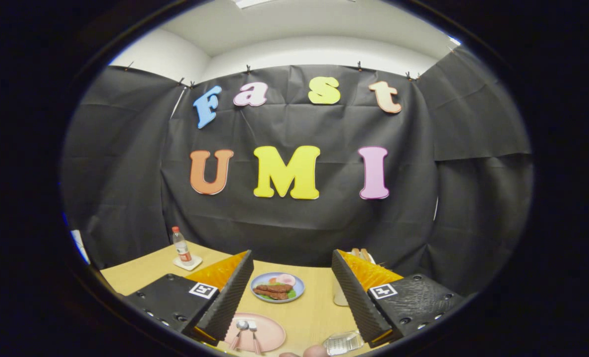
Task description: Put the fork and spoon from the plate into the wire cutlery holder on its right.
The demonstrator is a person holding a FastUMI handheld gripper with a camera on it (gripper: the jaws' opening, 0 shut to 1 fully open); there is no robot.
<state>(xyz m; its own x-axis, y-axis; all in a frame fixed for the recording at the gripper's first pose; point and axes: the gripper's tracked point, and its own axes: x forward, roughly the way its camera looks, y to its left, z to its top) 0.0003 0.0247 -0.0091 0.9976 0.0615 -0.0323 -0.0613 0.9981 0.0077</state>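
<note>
Tongs (292, 292): wide open, empty, high above the surface (314, 312).
Next: lower over the pink plate (269, 334); straddle the spoon (240, 329) handle squarely before closing.

I read this as a staged recording booth: black cloth wall (294, 223) clipped up beyond the jaws, white room behind, wooden desk (314, 307) with tableware.

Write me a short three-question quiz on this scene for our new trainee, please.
1. True or false: the gripper is shut on the spoon.
2. What does the pink plate hold? A) bottle B) spoon and fork C) nothing
3. Which container stands just right of the pink plate?

Key:
1. False; the fingers stand open above the table.
2. B.
3. The wire cutlery holder.
</note>
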